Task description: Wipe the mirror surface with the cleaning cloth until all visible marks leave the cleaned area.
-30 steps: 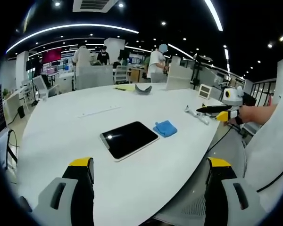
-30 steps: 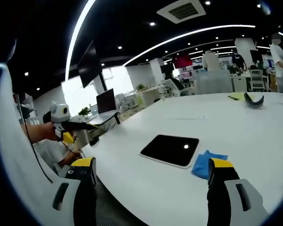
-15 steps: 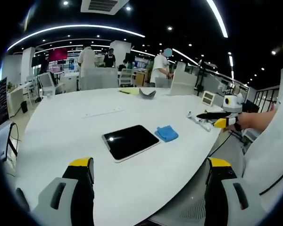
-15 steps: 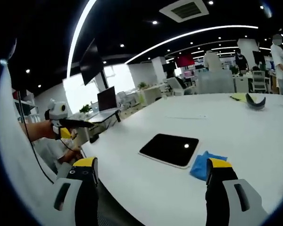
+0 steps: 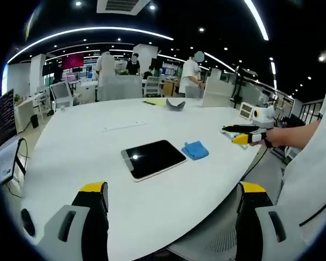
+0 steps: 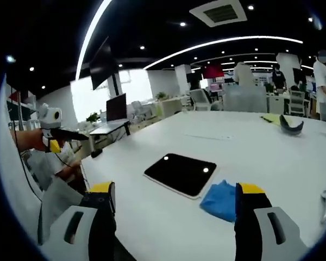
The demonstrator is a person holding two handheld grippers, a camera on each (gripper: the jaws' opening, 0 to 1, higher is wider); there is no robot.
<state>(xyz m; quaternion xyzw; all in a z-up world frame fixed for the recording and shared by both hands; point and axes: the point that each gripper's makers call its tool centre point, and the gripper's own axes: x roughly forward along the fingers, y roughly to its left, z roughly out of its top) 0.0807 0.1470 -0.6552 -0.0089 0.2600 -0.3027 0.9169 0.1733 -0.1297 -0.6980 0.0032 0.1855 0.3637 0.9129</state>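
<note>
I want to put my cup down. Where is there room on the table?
Lots of bare table on the mirror's side away from the blue cloth, and behind both. It is crowded only where the cloth lies beside the mirror.

White surface (image 5: 87, 157) with dark mirror (image 5: 153, 159) lying flat at centre; blue cloth (image 5: 195, 150) just beside its right edge. Left gripper (image 5: 171, 217) low at surface's near edge, yellow-tipped fingers (image 5: 93, 190) spread wide apart, holding nothing. Right gripper (image 5: 234, 134) at right, held in a hand (image 5: 276, 138) over the surface's edge. Grey curved object (image 5: 175, 104) at far side.
</note>
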